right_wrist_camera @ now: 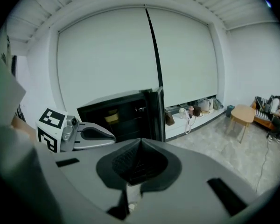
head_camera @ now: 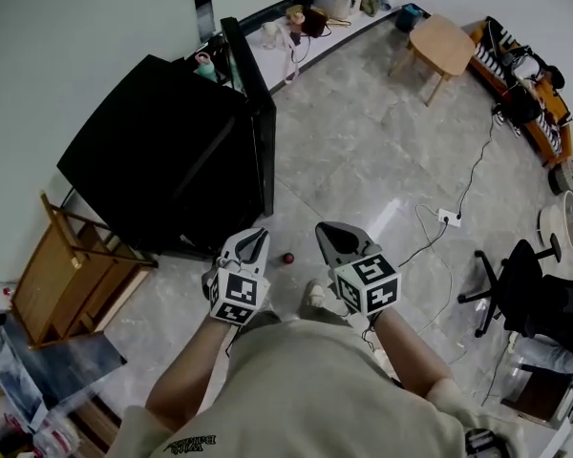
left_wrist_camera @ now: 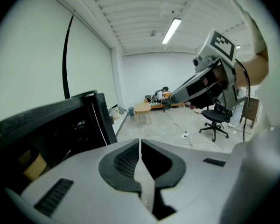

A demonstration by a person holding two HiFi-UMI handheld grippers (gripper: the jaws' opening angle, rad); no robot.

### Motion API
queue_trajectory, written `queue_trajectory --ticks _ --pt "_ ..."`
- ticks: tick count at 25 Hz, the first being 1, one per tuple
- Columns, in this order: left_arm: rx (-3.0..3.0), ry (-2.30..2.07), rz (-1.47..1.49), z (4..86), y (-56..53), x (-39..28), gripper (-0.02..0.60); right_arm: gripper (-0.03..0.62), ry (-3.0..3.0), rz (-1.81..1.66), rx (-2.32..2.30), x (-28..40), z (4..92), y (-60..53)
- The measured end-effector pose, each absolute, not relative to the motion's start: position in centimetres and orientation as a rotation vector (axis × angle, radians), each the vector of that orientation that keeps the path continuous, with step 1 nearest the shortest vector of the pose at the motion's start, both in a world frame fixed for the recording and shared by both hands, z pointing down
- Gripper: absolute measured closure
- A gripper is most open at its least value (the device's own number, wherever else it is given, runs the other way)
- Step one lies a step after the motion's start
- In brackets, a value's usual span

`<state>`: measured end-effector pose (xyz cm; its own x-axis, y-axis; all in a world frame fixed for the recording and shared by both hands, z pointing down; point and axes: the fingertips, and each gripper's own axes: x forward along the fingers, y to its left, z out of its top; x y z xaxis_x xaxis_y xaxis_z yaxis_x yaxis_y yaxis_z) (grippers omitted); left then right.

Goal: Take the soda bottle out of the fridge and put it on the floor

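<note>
Both tools have jaws closed together with nothing in them: left tool [head_camera: 257, 237] and right tool [head_camera: 330, 230] are side by side above the floor [head_camera: 363, 151], just in front of the black fridge [head_camera: 162, 160]. No soda bottle identifiable in any view. The fridge interior is dark and only a yellowish item [right_wrist_camera: 113, 117] shows, can't tell what. Expect the bottle heavy if full, smooth, maybe damp and slippery: grip mid-body, keep upright. No readable writing; shirt print too small.

1 black fridge [head_camera: 162, 151], and 2 grippers in shot: left gripper [head_camera: 256, 237], right gripper [head_camera: 329, 232]. There's 1 small red ball [head_camera: 288, 258], 1 white power strip [head_camera: 449, 218], 1 round wooden table [head_camera: 442, 46], 1 office chair [head_camera: 516, 289] and 1 wooden rack [head_camera: 62, 275].
</note>
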<state>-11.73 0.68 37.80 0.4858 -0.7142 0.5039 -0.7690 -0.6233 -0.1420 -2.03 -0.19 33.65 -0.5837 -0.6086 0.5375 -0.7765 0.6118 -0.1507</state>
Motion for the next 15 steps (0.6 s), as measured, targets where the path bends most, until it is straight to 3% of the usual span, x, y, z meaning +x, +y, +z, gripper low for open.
queue_trajectory --ticks 15 --pt "2.811 -1.563 0.398 18.3 -0.8 -12.3 0.565 0.599 -2.648 0.065 1.225 -3.3 17.4 -1.2"
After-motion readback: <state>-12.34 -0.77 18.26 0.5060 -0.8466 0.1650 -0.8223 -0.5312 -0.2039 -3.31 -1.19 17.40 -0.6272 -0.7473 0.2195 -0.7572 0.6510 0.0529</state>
